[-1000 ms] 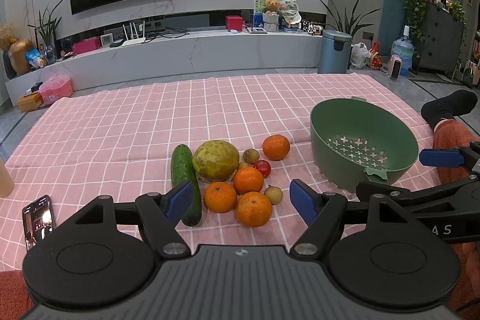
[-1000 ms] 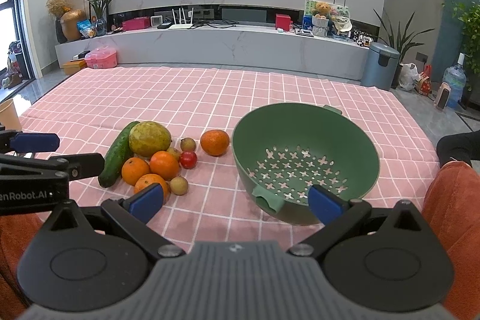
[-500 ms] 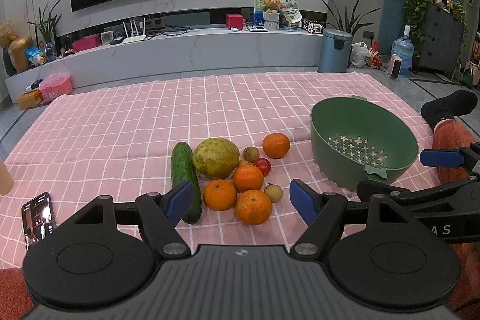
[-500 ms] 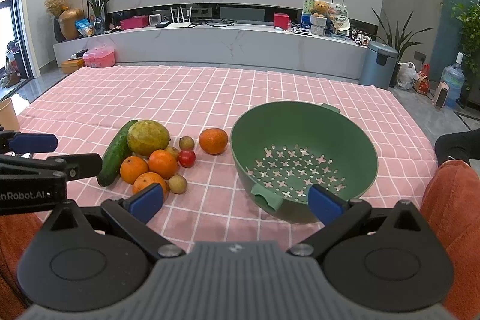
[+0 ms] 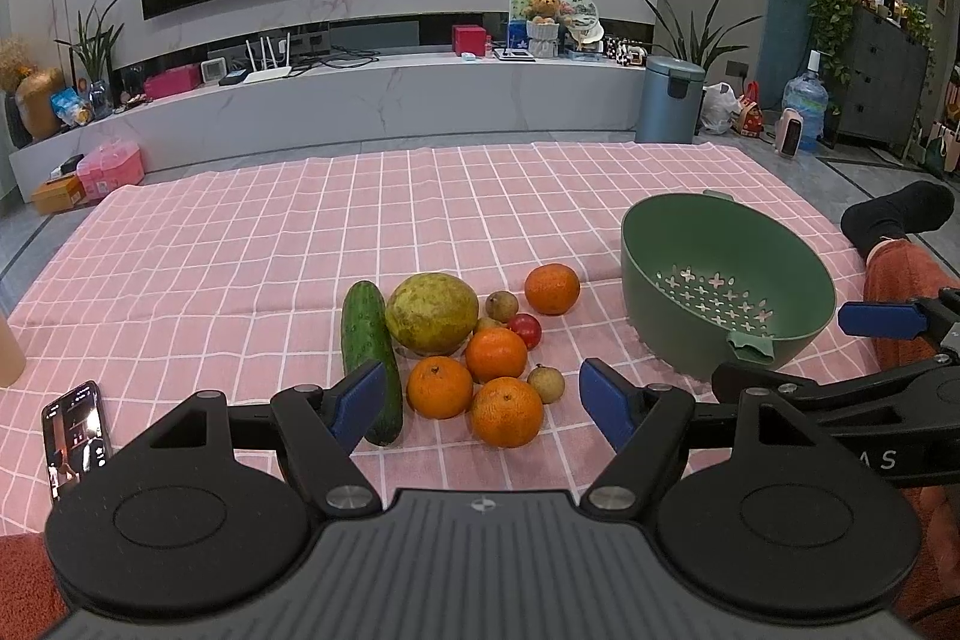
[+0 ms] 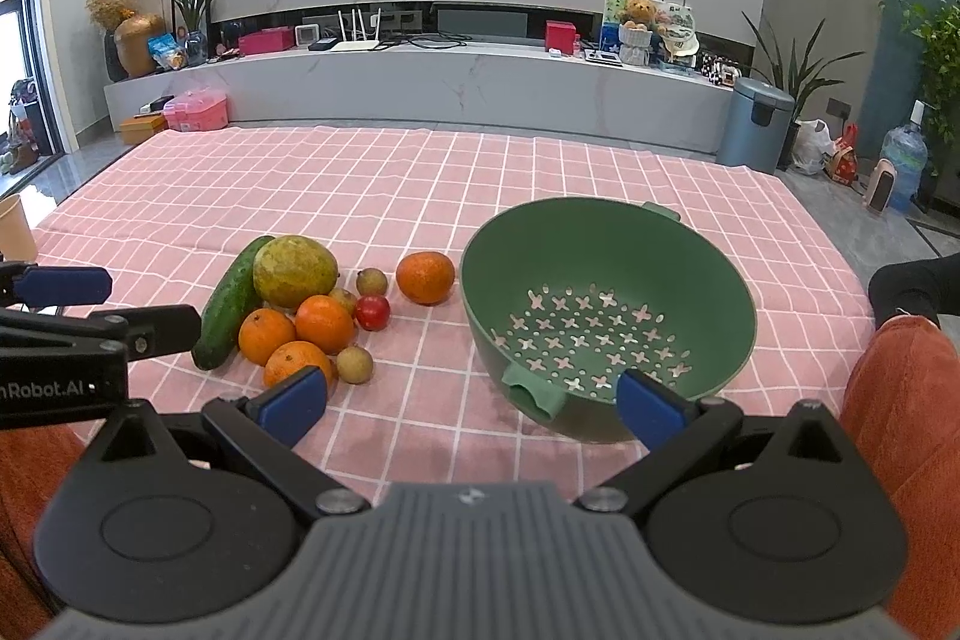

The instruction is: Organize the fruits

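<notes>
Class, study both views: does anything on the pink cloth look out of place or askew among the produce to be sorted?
Yes. A phone lies on the cloth's left edge, screen lit, and is no produce. A cucumber sits among the fruit. The green colander rests tilted toward the grippers. Nothing is spilled or damaged.

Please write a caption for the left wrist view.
Open left gripper faces oranges, a cucumber and an empty green colander on pink cloth.
</notes>
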Demonstrator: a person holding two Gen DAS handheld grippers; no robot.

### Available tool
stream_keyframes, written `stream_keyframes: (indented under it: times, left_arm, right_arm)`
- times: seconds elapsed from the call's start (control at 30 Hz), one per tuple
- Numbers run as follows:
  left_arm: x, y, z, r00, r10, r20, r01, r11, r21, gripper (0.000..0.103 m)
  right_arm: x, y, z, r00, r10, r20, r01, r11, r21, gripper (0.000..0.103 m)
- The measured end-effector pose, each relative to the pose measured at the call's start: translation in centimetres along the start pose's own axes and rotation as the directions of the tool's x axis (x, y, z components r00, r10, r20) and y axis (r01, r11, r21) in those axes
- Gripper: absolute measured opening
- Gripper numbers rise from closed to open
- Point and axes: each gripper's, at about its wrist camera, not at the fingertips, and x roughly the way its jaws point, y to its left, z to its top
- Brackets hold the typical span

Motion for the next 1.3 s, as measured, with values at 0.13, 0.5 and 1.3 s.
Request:
stream_keyframes:
  times: [0.13,0.5,1.3]
  left_arm:
    - [0.1,0.1,0.1,1.0,-0.001,0.0,0.001,1.0,-0.001,0.086]
    - [0.2,0.1,0.0,1.0,-0.003,-0.003,0.003,1.0,-0.004,0.086]
    - [6.3,5.3,3.0,0.969,-0.026,-0.245,-0.033,0.973,-0.23,0.047]
  right_arm:
    - [0.0,0.0,-0.1,1.0,0.0,-0.003,0.0,1.0,0.0,0.099]
    - [0.3,0.0,0.0,1.0,0.001,-0.014,-0.001,1.0,0.013,0.099]
    - [8.9,3.4,4.2,0.959,0.282,-0.021,-0.282,0.946,-0.159,0.069]
